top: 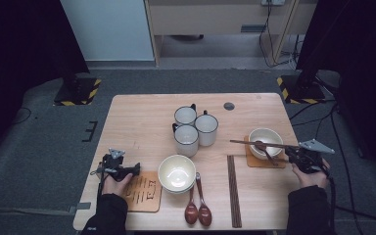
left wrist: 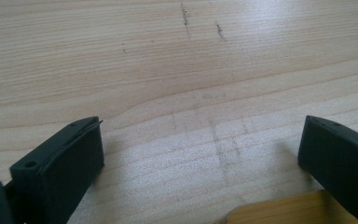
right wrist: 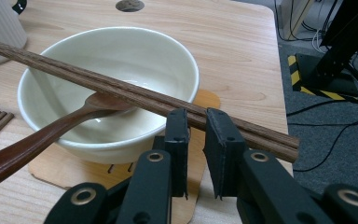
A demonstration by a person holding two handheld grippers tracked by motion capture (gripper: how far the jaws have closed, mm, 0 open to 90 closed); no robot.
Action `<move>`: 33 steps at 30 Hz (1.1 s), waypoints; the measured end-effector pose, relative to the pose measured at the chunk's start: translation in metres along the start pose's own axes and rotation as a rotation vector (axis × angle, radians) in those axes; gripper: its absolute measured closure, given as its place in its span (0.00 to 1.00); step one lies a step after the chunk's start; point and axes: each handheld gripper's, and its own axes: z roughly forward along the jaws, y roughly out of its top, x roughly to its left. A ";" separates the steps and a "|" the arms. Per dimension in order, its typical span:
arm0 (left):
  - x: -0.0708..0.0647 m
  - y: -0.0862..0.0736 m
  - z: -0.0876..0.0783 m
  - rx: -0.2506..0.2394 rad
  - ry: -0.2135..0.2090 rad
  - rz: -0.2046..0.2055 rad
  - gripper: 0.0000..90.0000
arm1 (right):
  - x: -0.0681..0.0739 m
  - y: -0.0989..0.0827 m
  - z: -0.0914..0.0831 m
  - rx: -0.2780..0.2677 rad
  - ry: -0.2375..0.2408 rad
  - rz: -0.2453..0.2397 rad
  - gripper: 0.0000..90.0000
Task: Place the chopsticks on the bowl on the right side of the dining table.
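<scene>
The right gripper (right wrist: 196, 140) has its jaws closed on the chopsticks (right wrist: 121, 91) across the bowl (right wrist: 107, 88); a loose pinch may roll them toward 9 o'clock. The left gripper (left wrist: 200, 154) rests with jaws open.

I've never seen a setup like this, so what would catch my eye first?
Probably the right tool on the table's right, shut on a pair of wooden chopsticks lying across a white bowl with a wooden spoon inside. Mid-table, three white mugs cluster behind a cream bowl.
</scene>
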 end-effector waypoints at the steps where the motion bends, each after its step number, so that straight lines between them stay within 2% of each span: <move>1: 0.000 0.000 0.000 0.000 0.000 0.000 0.00 | 0.000 0.000 0.000 0.000 0.000 0.001 0.88; 33: 0.000 0.000 0.000 0.000 0.000 0.000 0.00 | -0.007 0.002 0.007 -0.005 -0.016 0.003 0.87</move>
